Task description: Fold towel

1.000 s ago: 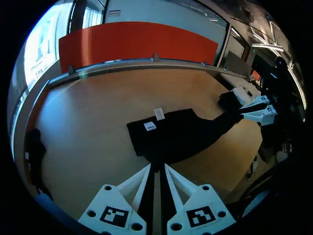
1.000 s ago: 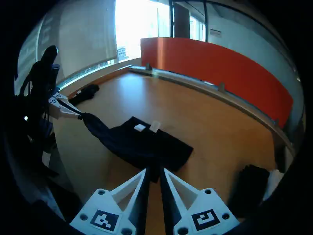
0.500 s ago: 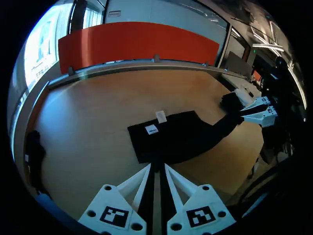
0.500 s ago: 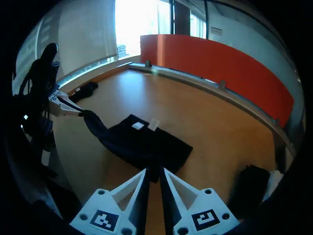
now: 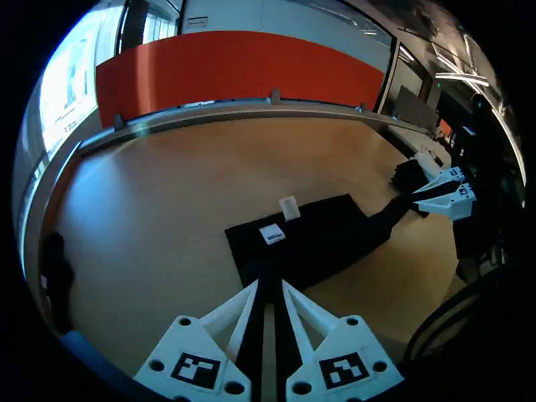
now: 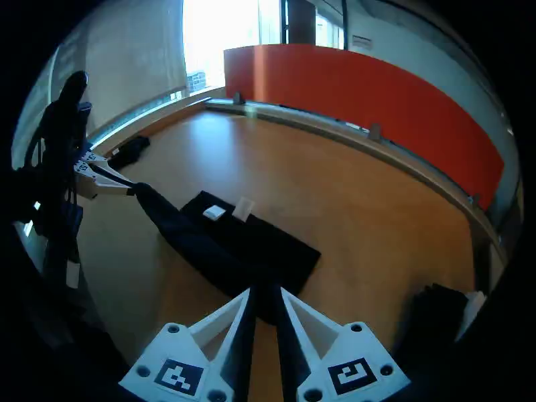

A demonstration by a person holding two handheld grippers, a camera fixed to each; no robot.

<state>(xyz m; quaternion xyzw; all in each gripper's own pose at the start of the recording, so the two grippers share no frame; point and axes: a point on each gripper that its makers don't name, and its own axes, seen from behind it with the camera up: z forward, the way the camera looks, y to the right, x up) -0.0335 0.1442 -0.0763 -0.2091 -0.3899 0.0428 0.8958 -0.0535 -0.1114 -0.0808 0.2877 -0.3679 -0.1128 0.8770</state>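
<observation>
A black towel (image 5: 321, 231) lies mostly flat on a pale wooden table (image 5: 154, 201), right of centre, with two small white labels (image 5: 273, 234) showing on its left part. An orange partition (image 5: 234, 67) runs along the table's far edge.

In the left gripper view, the left gripper (image 5: 270, 284) is low and near. Its jaws are pressed together, pinching the towel's near corner. At far right, the right gripper (image 5: 439, 194) pinches the other near corner, with the cloth there pulled into a narrow, raised tail. The right gripper view shows the same hold from the other end, with its jaws closed on dark cloth. A dark bundle (image 5: 407, 175) sits just beyond the right gripper.

The risk appears to lie in the taut edge between the two pinches. Pulling apart too hard could slip a corner free. Uneven lifting would likely drag the flat part across the wood and leave a skewed fold, and the tail could brush the bundle.
</observation>
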